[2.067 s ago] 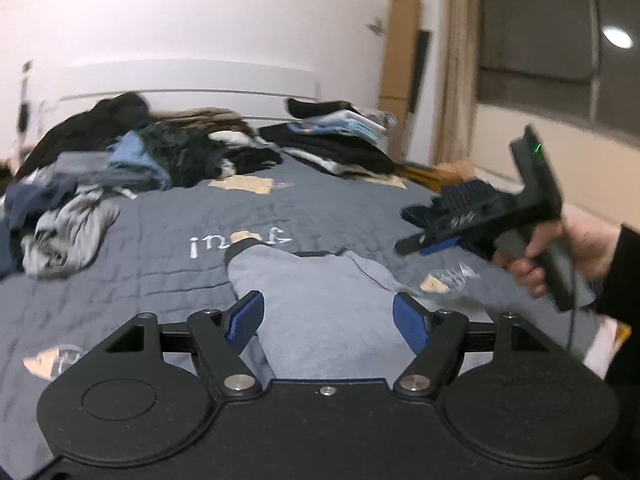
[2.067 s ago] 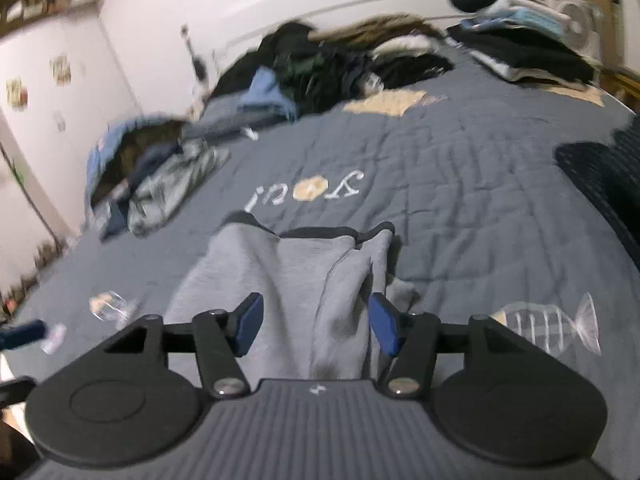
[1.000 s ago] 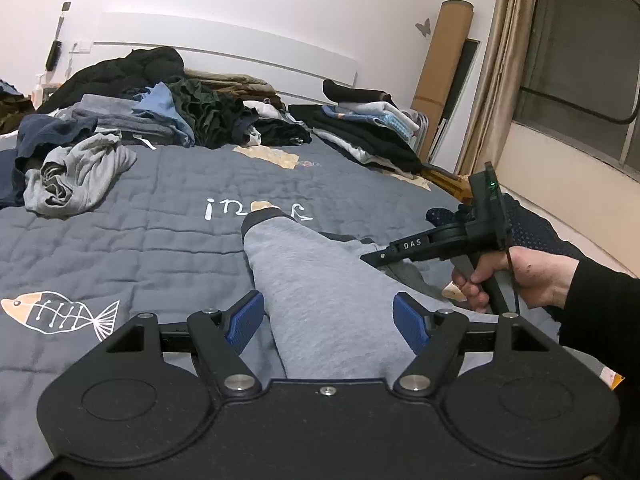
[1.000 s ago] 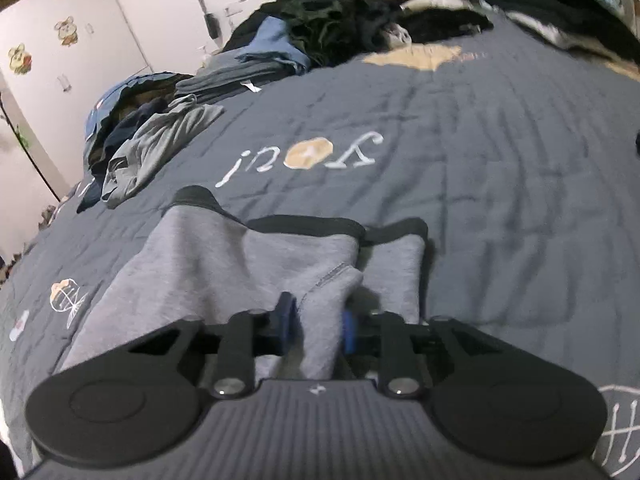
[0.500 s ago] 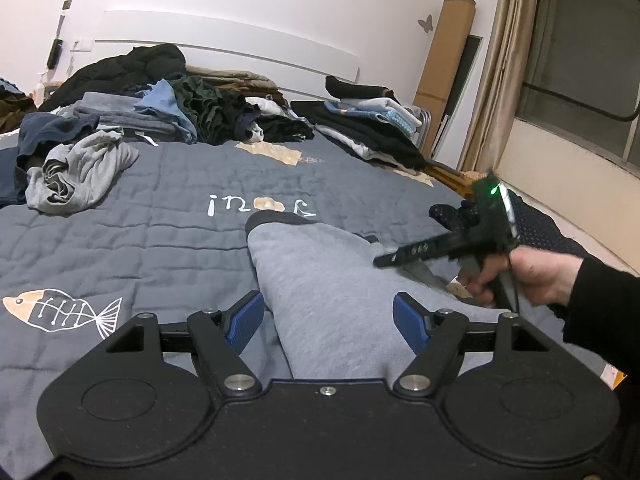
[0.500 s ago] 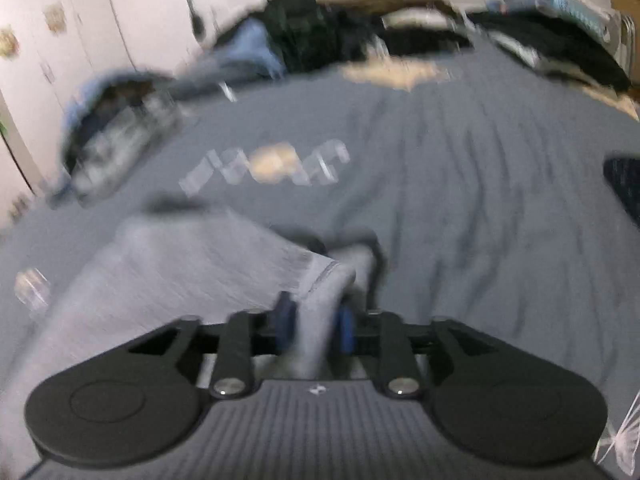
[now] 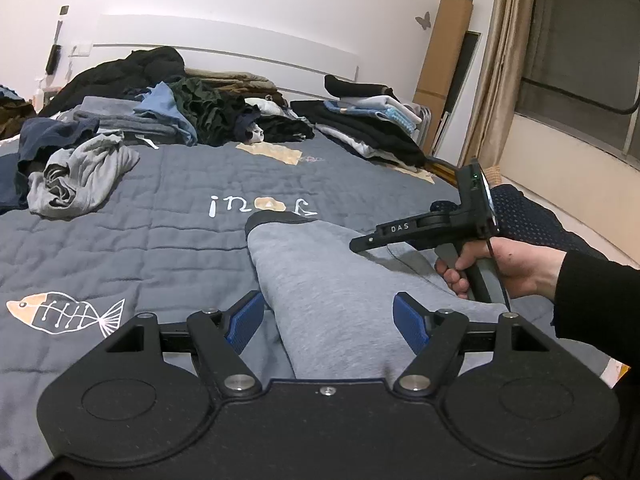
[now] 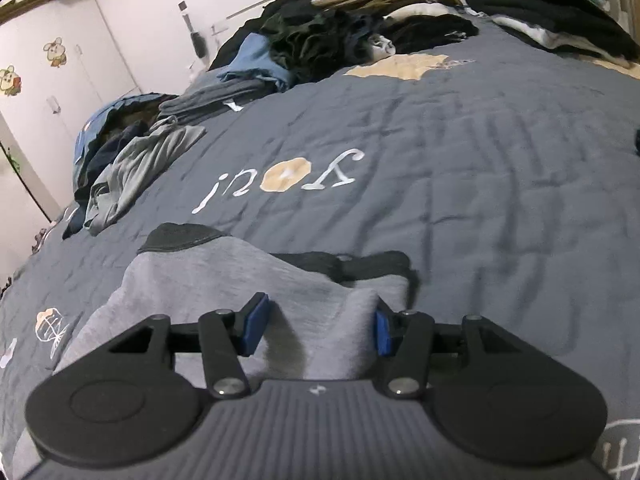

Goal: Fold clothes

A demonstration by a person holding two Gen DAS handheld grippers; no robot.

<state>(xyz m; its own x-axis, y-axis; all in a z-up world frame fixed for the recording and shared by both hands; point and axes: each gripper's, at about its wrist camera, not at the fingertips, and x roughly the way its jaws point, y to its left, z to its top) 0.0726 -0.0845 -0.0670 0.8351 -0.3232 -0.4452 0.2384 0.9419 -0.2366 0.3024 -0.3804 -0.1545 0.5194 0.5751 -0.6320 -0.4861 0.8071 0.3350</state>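
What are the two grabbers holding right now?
Nothing. The left gripper is open over the grey garment. The right gripper is opening, garment between its fingers but not pinched.

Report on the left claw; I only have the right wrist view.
Observer: The left claw stands open, and the grey garment lies between its pads, not gripped.
Operator: Say who carries my right claw.
Observer: A hand in a black sleeve grips the handle of the right claw. Its jaws are opening, with grey fabric between them.
Operator: Name what stands beyond the bed's far right corner.
Observer: A tall cardboard roll leans against the wall, beside a beige curtain.
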